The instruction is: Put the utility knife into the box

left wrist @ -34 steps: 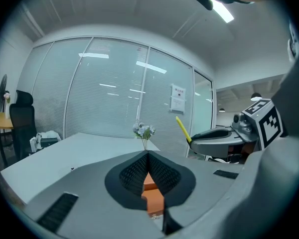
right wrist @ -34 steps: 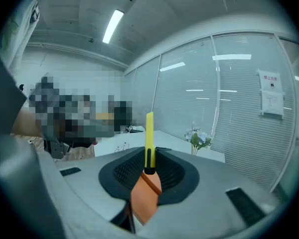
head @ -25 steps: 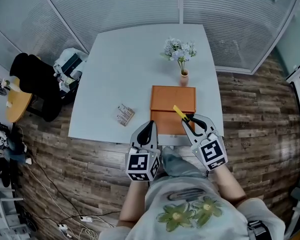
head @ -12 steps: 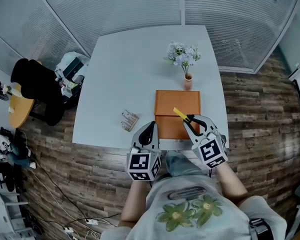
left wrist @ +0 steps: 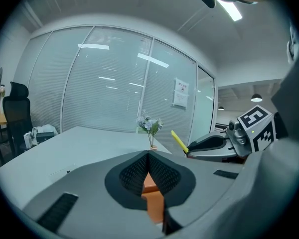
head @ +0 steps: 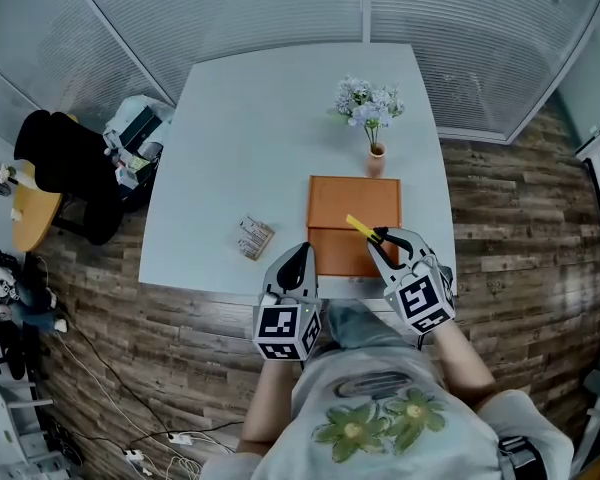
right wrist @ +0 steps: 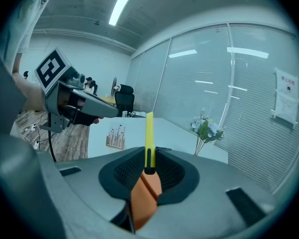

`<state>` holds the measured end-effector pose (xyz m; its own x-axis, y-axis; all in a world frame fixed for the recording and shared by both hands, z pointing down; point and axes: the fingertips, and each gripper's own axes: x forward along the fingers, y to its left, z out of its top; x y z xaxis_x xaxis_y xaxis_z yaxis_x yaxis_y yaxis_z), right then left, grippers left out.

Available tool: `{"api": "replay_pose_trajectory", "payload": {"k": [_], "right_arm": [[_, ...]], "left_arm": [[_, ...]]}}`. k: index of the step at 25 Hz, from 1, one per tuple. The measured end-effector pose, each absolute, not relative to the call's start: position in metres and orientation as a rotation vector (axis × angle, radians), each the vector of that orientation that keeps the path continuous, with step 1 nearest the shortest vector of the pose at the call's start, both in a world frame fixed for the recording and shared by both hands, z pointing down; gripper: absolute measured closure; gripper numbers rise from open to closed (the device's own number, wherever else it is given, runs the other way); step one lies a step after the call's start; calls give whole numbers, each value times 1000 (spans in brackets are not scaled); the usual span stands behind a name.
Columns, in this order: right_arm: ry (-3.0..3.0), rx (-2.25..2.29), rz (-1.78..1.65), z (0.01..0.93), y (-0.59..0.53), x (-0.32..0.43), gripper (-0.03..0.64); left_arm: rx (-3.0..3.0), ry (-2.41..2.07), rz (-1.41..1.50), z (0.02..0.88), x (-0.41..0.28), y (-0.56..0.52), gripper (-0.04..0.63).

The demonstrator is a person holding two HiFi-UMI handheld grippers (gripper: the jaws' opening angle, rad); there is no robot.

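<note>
Item 1, right gripper (right wrist: pixel 150 158): you hold it clamped on the slim yellow utility knife (right wrist: pixel 149 133) w/ a black slider. The jaws stand narrow, pads pressed to both sides of the knife's lower end. The yellow length projects well past the fingertips, in line w/ the jaws.

Item 2, knife position: in the head view its yellow end lies over the near right part of the flat orange rectangular box (head: pixel 355 203). The knife is not in the box. Contact btwn knife and box: cannot tell.

Item 3, box: it lies flat on the pale grey square surface (head: pixel 280 138), near the edge closest to you, right of centre. A seam crosses it side to side. Lid open or closed: cannot tell.

Item 4, left gripper (head: pixel 298 258): your jaws are closed tip to tip w/ nothing btwn them. It hangs at the near edge of the surface, just left of the box, level w/ the right gripper and apart from it.

Item 5, other obs.: a small pink vase of pale flowers (head: pixel 376 158) stands just beyond the box's far edge. A small beige patterned carton (head: pixel 253 238) lies left of the box, near the left gripper. A black office chair (head: pixel 65 168) stands on the wood-plank floor (head: pixel 500 228) off the left side.
</note>
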<state>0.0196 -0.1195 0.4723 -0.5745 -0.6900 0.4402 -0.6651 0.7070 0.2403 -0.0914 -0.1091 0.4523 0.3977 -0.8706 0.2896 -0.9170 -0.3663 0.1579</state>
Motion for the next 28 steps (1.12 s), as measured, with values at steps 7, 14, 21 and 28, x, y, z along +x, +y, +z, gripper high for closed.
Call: {"api": "replay_pose_trajectory", "payload": {"k": [7,14,21,28], "right_arm": [[-2390,981,-74,482,-122,13,543],[-2376,922,-70,493,-125,6,543],[-2360,885,-58,506,-131,3,543],[-2347,841,-44,518,-134,-2,543]], "left_arm": [[2349,-1561,235,461,-95,-115,595],[2362,-1549,260,465,-96,-121,595],[2362,-1551,269,466,-100,-131,595],[2351,-1541,279,473,-102,-138,595]]}}
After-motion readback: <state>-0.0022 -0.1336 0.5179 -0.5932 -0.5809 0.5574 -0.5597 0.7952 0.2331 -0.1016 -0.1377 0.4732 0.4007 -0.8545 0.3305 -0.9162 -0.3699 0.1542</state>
